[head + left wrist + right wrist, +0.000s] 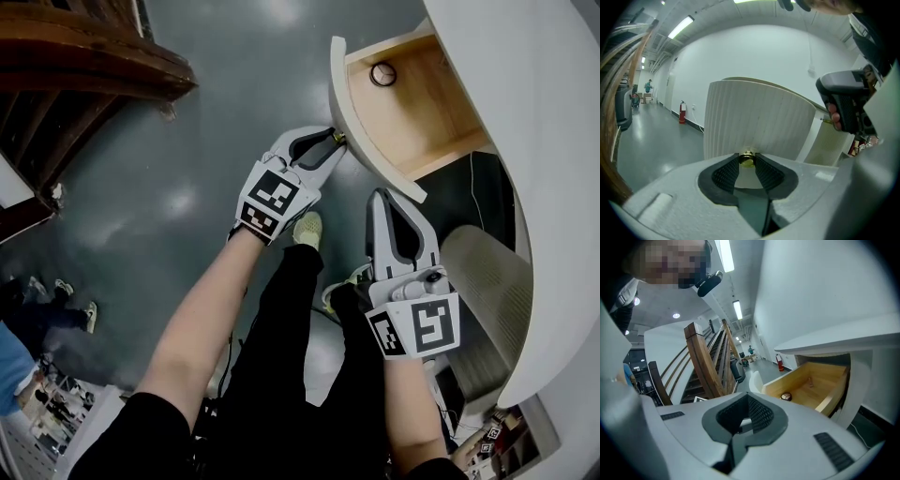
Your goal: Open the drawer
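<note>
A person looks steeply down at an open drawer (403, 112) in the upper right of the head view. It is pulled out from a white curved counter (534, 141) that runs down the right edge. The drawer's pale wooden inside is exposed, and a small round object (382, 74) lies near its upper left corner. The drawer's white curved front panel (349, 112) faces the centre of the frame. The left gripper (328, 142) reaches up from the centre, and its jaws are clamped on the small brass knob (338, 139) on that panel. The left gripper view shows the knob (747, 159) pinched between the pad tips against the ribbed panel. The right gripper (382, 195) hangs just below the drawer, right of centre. It touches nothing, and its jaws appear to meet at the tips with nothing between them. A wooden staircase (84, 56) fills the upper left above a glossy grey floor (187, 169).
</note>
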The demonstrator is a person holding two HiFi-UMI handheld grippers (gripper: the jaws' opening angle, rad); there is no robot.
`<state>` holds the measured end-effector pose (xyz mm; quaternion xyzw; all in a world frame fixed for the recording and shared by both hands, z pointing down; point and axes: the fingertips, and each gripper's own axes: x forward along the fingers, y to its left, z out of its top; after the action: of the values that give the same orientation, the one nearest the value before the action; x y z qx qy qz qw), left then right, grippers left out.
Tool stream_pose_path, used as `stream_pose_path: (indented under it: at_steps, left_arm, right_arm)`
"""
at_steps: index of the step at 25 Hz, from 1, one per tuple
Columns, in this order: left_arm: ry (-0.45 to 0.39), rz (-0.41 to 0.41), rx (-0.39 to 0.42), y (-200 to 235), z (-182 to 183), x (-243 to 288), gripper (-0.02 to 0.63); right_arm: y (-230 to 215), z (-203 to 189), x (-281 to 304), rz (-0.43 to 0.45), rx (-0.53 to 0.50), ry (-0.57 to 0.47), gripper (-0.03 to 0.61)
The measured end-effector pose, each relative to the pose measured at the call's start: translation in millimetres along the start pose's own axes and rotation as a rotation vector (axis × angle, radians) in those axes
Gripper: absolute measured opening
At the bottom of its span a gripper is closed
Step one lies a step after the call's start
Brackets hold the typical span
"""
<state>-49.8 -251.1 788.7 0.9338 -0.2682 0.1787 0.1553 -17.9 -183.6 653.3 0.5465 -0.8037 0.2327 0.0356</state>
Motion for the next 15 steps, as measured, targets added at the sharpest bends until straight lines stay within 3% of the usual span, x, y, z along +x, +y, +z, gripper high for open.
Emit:
stream_pose_path:
  at_steps: [10,15]
  left_arm:
    - [0.005,0.029,-0.047,-3,1,-19,0.107]
    - [-0.020,0.032,-0.103,-15,22,-41,0.107]
  right_arm:
    - [12,15,-11,0.003,-0.020,0.015,0.012]
    - [20,30,-19,0.006,-0.040,0.020,0.012]
